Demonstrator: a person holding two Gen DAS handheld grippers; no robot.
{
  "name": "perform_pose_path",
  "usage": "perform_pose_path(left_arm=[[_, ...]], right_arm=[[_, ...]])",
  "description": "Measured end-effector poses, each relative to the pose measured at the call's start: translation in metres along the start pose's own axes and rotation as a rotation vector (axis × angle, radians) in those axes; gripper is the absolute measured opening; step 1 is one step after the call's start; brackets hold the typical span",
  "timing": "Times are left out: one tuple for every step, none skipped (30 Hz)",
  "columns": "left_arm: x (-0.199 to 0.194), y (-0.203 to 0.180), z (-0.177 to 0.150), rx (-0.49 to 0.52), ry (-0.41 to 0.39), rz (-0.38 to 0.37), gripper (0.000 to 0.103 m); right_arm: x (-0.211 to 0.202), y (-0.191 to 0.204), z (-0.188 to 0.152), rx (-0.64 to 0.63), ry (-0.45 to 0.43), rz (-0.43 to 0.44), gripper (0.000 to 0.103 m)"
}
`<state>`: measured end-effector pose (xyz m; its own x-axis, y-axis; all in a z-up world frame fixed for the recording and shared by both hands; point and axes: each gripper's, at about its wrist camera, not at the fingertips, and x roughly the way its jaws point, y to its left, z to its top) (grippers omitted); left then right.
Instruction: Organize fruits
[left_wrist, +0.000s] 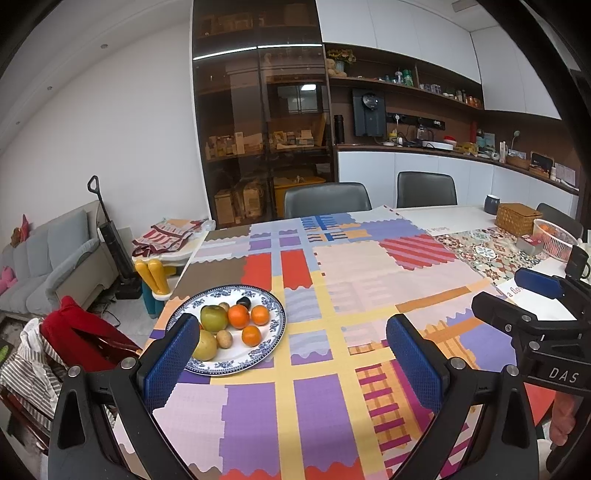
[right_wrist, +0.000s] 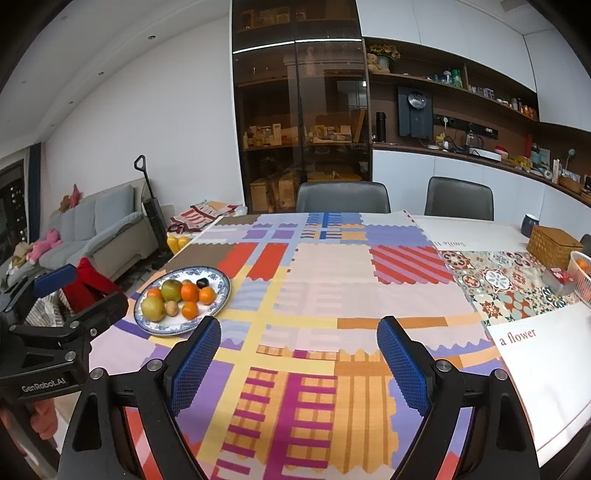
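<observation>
Blue ribbed pads of the left gripper (left_wrist: 293, 363) fill the bottom of its own view, jaws spread wide with only patterned cloth between them; the right gripper (right_wrist: 299, 363) hangs the same way, open and holding nothing. Both hover above the tabletop (right_wrist: 332, 288), well short of the fruit.

All the fruit sits on a blue-and-white plate (left_wrist: 275, 325) near the tabletop's left edge: about 4 oranges (left_wrist: 238, 316), a green apple (left_wrist: 214, 318), a yellow pear-like fruit (left_wrist: 204, 345), 2 small brownish ones (left_wrist: 224, 338) and a dark plum-like piece (left_wrist: 243, 302). From the left gripper the plate lies just ahead and to the left, partly behind its left finger; from the right gripper it is further off, ahead-left.

I judge the oranges firm, round and prone to rolling, so a grip across the widest part should hold best. Apple and pear look heavier and smooth-skinned. Crowding could nudge neighbours off the porcelain, which itself is fragile. A white basket (left_wrist: 554, 240) at the far right may be a destination, though that is a guess.
</observation>
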<state>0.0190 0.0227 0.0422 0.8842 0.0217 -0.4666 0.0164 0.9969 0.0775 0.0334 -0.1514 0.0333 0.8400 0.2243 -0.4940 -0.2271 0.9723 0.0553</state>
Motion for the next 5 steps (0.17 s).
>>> perform_pose_path(left_arm=[[0.0005,-0.0006,-0.0002,-0.001,0.001,-0.001,0.103],[0.0016,-0.0005,-0.0006,-0.001,0.002,-0.002,0.103],[0.0026,-0.001,-0.0016,-0.002,0.005,0.0,0.103],[0.0034,-0.0011,-0.0024,-0.003,0.008,0.0,0.103],[0.0041,-0.0013,-0.0033,-0.003,0.011,-0.001,0.103]], right_arm=[[-0.0001,-0.0004,-0.0009,0.002,0.0,0.001,0.087],[0.0005,-0.0004,-0.0016,0.0,0.003,0.0,0.087],[0.0009,0.0001,-0.0023,0.0,0.004,-0.002,0.087],[0.0012,-0.0011,-0.0029,0.001,0.004,-0.003,0.087],[0.0019,-0.0015,-0.0033,0.001,0.006,-0.004,0.087]])
